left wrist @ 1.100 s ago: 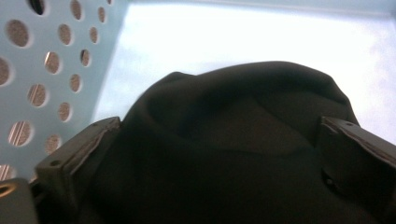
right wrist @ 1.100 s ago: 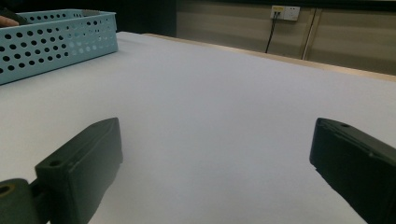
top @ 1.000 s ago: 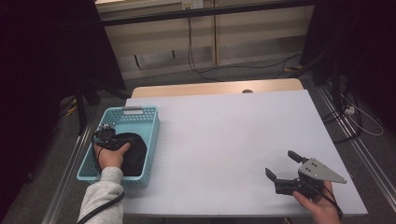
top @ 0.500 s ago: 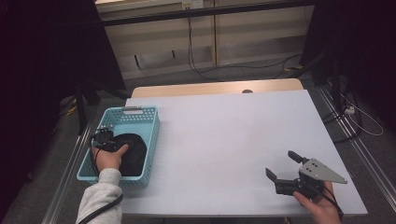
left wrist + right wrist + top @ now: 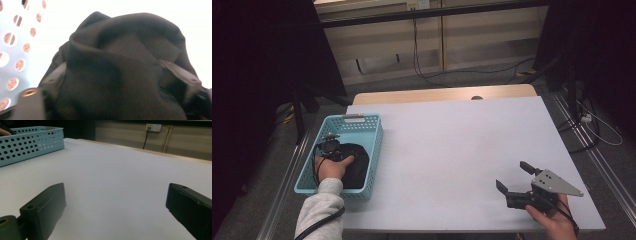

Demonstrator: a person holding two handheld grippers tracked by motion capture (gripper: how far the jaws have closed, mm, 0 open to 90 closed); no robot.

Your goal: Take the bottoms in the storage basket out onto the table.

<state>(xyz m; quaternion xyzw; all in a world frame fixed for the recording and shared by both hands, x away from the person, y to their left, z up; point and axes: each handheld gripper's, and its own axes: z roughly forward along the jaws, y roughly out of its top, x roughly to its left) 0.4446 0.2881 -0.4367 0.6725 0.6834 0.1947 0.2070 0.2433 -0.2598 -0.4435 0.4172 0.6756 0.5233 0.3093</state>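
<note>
The left gripper (image 5: 117, 82) has just been closing its jaws around the black cloth (image 5: 125, 62), which lies in the blue basket (image 5: 371, 145) at the table's (image 5: 452, 145) nine o'clock; lifting remains. The right gripper (image 5: 517, 179), jaws spread and empty, waits at five o'clock.

left gripper (image 5: 332, 148) fingers (image 5: 53, 77) buried in blurred black cloth (image 5: 120, 67)

A white table (image 5: 452, 150) spreads out ahead of the open right fingers and beneath them. Beyond its far edge lies a strip of light wood (image 5: 437, 94), then a grey floor with black cables (image 5: 447, 75) trailing across it. A wall socket (image 5: 153, 127) sits on the pale back wall, far in front of the fingers.
</note>
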